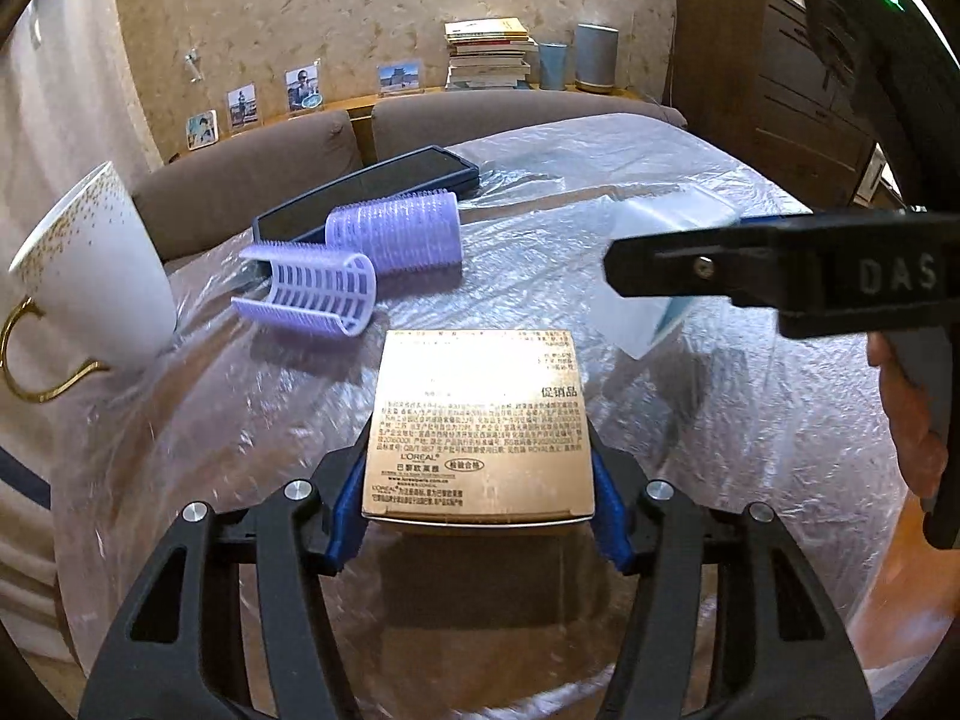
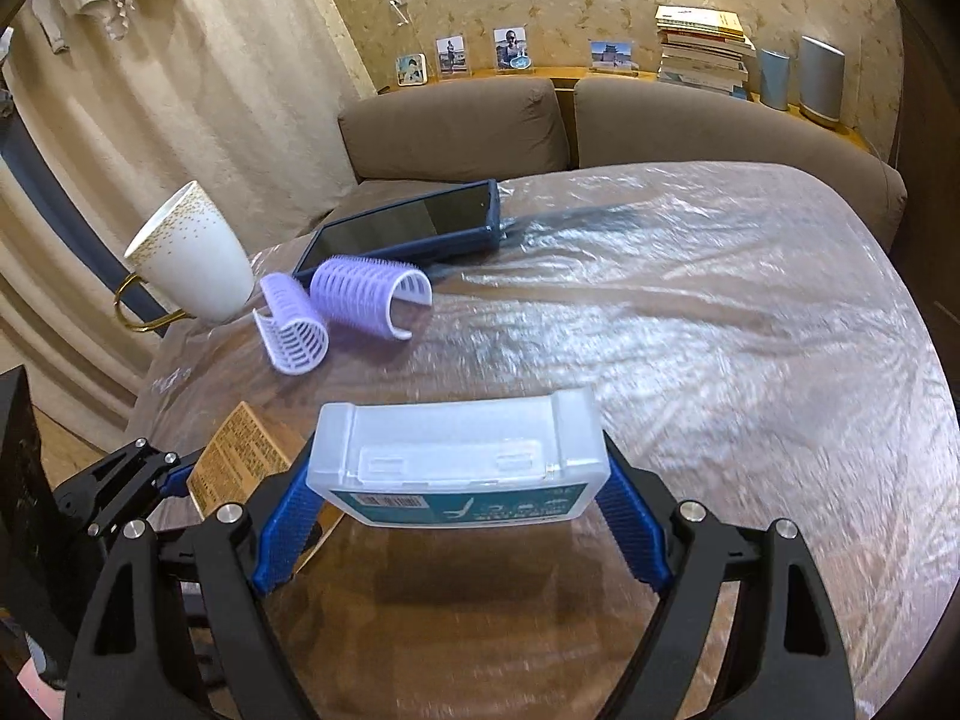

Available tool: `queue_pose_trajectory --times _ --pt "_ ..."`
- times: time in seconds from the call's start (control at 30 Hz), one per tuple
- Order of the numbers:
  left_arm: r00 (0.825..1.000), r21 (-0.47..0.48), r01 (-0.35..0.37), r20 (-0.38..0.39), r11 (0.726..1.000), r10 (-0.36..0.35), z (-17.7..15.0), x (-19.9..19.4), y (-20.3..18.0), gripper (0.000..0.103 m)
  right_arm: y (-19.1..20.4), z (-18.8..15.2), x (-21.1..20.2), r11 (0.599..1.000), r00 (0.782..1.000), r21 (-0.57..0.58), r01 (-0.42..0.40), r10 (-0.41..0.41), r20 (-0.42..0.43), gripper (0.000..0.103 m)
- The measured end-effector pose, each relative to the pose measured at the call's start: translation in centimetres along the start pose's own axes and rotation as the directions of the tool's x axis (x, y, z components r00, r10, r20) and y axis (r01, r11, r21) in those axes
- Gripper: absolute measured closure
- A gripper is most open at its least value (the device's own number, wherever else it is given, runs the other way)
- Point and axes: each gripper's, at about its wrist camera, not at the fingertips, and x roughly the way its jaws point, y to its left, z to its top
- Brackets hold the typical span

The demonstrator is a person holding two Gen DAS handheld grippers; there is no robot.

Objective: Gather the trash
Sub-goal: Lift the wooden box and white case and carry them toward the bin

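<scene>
Trash in hand comes in two pieces. One is a gold carton (image 1: 477, 426) printed with small text, pinched between the blue pads (image 1: 345, 510) of the left tool (image 1: 477, 510), whose jaws stand partly spread around it; it hangs above the plastic-covered tabletop (image 1: 750, 420) and throws a shadow beneath. The other is a frosted plastic case (image 2: 462, 456) with a teal label, clamped by its ends in the right tool (image 2: 462, 528), whose jaws stand wide, and also lifted over its own shadow.

Only the left wrist view shows the right tool from the side, a dark bar crossing the case (image 1: 666, 228), with part of a hand (image 1: 912, 420) behind it. The right wrist view shows the left tool (image 2: 180, 474) at the lower left edge with just a corner of the carton (image 2: 240, 456).

Farther off lie two purple hair rollers (image 2: 336, 306), a dark phone (image 2: 414, 225) and a white mug (image 2: 192, 252) with a gold handle. The label's print is too blurred to read.
</scene>
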Motion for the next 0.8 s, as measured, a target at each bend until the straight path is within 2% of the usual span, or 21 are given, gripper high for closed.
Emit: queue_pose_trajectory --times 0.2,0.8 --pt "1.0 -0.102 0.031 0.006 0.994 -0.03 -0.9 -1.3 -0.4 0.043 -1.2 -2.2 -1.9 0.999 0.999 0.016 -0.032 0.032 -0.007 0.02" --pt "0.999 -0.212 0.022 0.045 0.977 -0.013 -4.3 -5.9 -3.9 0.043 -2.0 -8.1 -7.4 0.997 0.998 -0.018 -0.069 0.069 -0.006 0.021"
